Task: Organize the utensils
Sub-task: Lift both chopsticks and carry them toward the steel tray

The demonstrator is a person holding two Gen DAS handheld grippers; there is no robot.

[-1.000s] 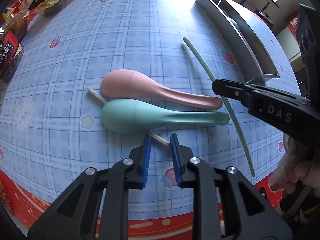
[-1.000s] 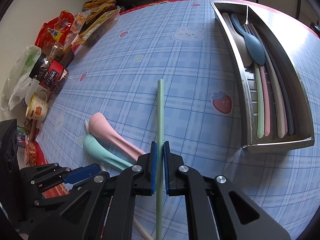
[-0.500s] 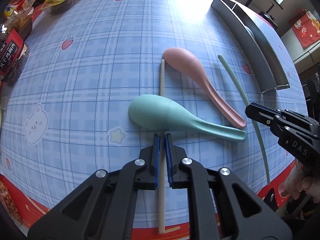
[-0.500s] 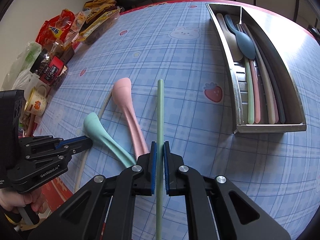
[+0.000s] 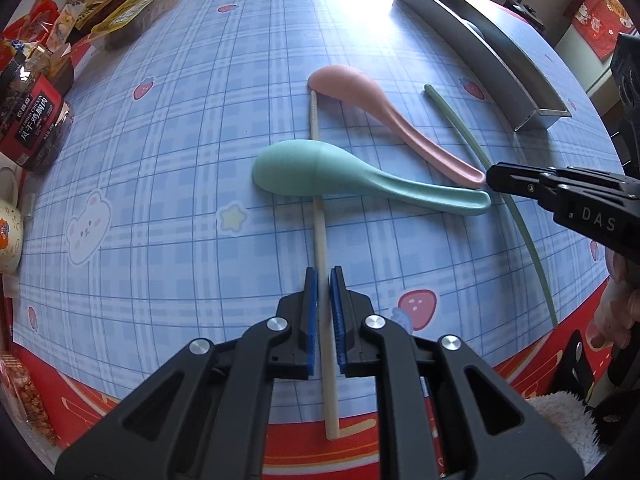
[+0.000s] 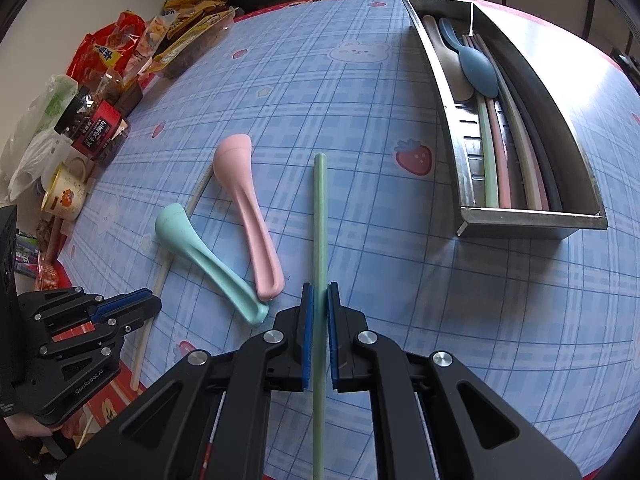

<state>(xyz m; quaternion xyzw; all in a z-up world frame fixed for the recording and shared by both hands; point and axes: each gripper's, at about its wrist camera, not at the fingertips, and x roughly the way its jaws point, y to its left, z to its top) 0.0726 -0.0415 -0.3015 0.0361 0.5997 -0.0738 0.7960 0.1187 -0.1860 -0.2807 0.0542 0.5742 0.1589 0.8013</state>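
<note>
Two thin, light, probably slick chopsticks, each gripped near its near end: my left gripper (image 5: pixel 324 316) jaws clamp the cream chopstick (image 5: pixel 320 240); my right gripper (image 6: pixel 318 332) jaws clamp the green chopstick (image 6: pixel 320 220); I judge both stiff but prone to swivel.

The cream chopstick (image 5: pixel 320 240) passes hidden under the teal spoon (image 5: pixel 320 168); the green chopstick's (image 6: pixel 319 240) near end leaves the picture.
</note>
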